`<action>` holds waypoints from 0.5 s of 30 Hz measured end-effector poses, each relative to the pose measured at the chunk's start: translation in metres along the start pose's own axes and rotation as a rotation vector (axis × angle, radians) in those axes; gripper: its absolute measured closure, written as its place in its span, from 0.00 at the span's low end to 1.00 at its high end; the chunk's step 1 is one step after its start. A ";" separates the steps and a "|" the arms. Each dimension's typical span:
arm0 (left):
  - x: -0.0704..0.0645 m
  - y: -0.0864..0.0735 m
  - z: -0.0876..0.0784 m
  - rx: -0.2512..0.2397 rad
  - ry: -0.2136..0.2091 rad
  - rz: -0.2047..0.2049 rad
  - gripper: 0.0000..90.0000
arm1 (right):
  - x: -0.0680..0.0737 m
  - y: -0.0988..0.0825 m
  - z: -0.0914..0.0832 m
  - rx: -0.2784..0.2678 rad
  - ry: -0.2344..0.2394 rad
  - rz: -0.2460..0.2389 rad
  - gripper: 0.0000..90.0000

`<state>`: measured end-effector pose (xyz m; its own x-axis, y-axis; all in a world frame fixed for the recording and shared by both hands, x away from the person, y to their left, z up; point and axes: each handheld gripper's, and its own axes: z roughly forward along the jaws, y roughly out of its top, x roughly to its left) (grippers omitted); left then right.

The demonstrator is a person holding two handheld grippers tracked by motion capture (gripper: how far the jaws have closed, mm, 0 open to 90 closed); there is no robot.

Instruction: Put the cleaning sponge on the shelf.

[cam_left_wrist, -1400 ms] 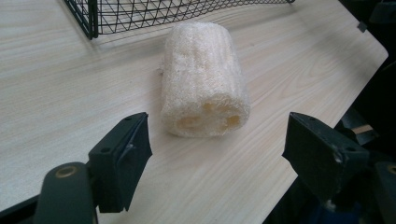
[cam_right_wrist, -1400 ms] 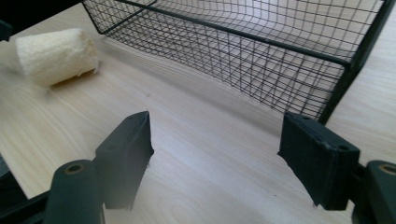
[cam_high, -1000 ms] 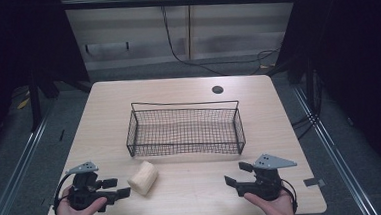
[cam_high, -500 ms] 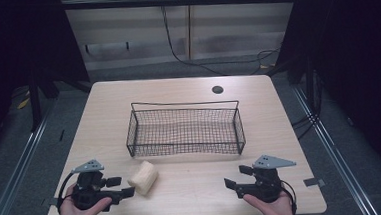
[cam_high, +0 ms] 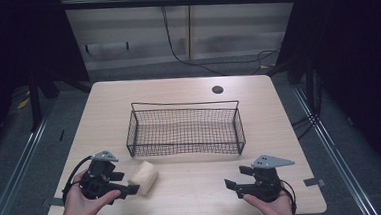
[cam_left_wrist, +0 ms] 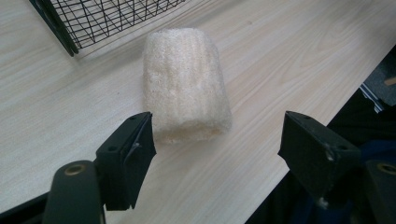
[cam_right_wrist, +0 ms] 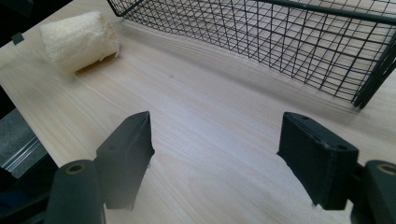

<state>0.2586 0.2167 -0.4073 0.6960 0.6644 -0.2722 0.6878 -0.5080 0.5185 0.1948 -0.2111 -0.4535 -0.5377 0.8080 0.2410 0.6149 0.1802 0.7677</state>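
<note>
A pale loofah (cam_high: 143,176) lies on its side on the table (cam_high: 177,90), near the front edge and just in front of the left corner of the wire basket (cam_high: 185,129) — close to it, but apart. The left gripper (cam_high: 124,183) sits right at the loofah's near end, jaws spread wide; in the left gripper view the loofah (cam_left_wrist: 186,88) lies between and just ahead of the jaw tips, one jaw very near its side, though contact cannot be told. The right gripper (cam_high: 236,177) rests low over the table's front right part — well apart from the loofah — with its jaws also spread and nothing between them. In the right gripper view the loofah (cam_right_wrist: 78,40) lies far off, beside the basket (cam_right_wrist: 289,42).
</note>
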 end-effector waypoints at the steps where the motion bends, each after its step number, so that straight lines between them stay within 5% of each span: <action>1: 0.000 0.004 0.001 -0.007 0.008 -0.013 0.27 | 0.000 0.000 0.000 0.006 0.000 -0.003 0.29; 8: -0.001 0.020 0.003 0.055 -0.001 -0.009 0.24 | 0.003 0.000 -0.001 0.006 0.026 -0.013 0.29; 15: 0.000 0.042 0.002 0.106 0.043 0.001 0.27 | 0.003 0.001 0.000 0.015 0.032 -0.027 0.29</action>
<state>0.2876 0.1947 -0.3871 0.6889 0.6854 -0.2360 0.7066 -0.5624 0.4295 0.1938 -0.2085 -0.4519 -0.5724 0.7844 0.2390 0.6083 0.2107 0.7652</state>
